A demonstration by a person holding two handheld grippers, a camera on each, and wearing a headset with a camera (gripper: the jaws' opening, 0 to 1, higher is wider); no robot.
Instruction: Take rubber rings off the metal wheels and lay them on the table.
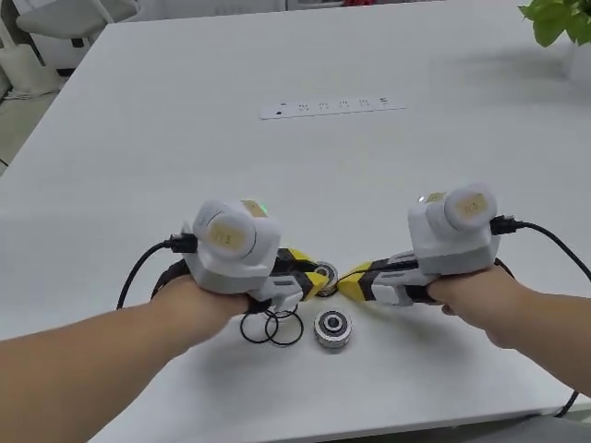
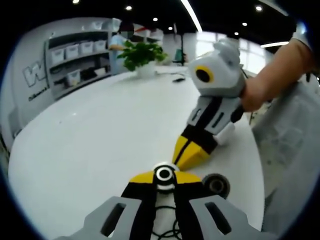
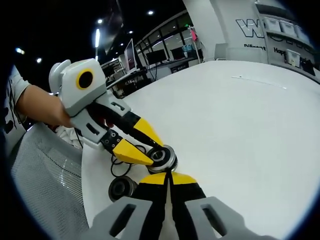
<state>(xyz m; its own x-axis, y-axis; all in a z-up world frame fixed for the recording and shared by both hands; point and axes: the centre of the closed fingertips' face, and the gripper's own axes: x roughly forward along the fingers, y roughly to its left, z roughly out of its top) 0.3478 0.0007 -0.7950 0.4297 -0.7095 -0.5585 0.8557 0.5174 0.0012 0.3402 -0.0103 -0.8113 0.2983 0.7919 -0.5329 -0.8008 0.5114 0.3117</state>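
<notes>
My left gripper (image 1: 316,279) (image 2: 164,181) is shut on a small metal wheel (image 1: 325,274) (image 2: 164,174) (image 3: 163,157), holding it just above the white table (image 1: 277,185). The right gripper (image 1: 343,282) (image 3: 169,176) (image 2: 186,159) is shut, and its yellow tips touch that wheel's rim; I cannot tell whether a ring is pinched between them. A second metal wheel (image 1: 332,329) (image 2: 216,184) (image 3: 122,187) lies flat on the table close below both grippers. Thin black rubber rings (image 1: 272,326) (image 3: 119,166) lie on the table to its left, under the left gripper.
A white power strip (image 1: 331,107) lies flat at mid-table, far beyond the grippers. A green plant (image 1: 557,18) (image 2: 141,53) stands at the far right corner. Black cables (image 1: 138,268) trail from both grippers. The table's front edge (image 1: 369,429) runs close below the rings.
</notes>
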